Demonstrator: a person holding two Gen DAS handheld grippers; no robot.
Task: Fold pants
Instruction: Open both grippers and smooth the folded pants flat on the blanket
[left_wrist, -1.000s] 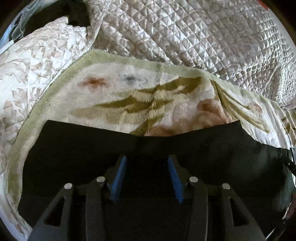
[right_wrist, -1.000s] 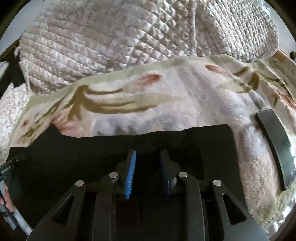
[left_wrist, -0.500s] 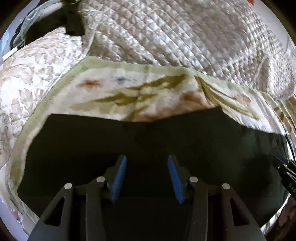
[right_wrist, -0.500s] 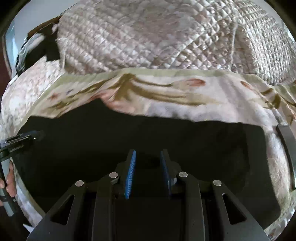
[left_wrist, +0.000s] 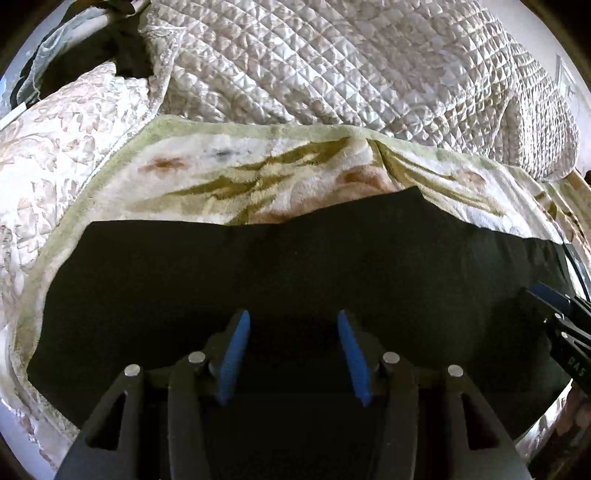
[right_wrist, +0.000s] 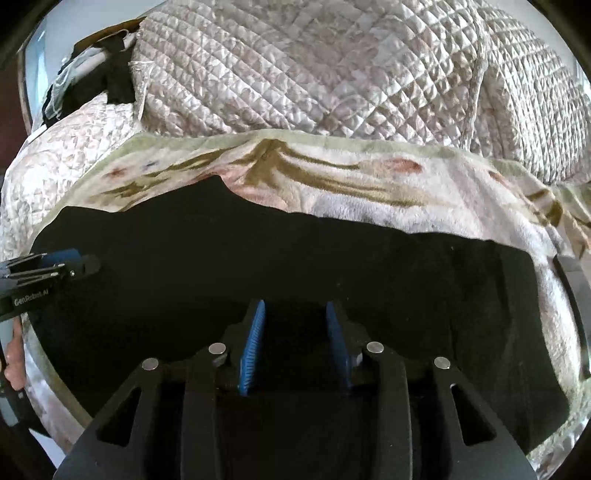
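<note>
The black pants (left_wrist: 258, 273) lie spread flat across a cream blanket with olive and rust patterns (left_wrist: 236, 173); they also fill the lower half of the right wrist view (right_wrist: 295, 258). My left gripper (left_wrist: 291, 325) is open above the pants, blue pads apart with nothing between them. My right gripper (right_wrist: 293, 314) is open too, over the dark cloth. The right gripper also shows at the right edge of the left wrist view (left_wrist: 554, 306). The left gripper also shows at the left edge of the right wrist view (right_wrist: 62, 262).
A quilted cream bedspread (left_wrist: 351, 62) is bunched up behind the blanket, also in the right wrist view (right_wrist: 332, 66). A floral quilted cover (left_wrist: 55, 147) lies at the left. A dark flat object (right_wrist: 576, 280) rests on the blanket by the pants' right edge.
Both grippers have pulled back and risen, so more of the pants shows. Each gripper has come into the other's view. The jaws stay open.
</note>
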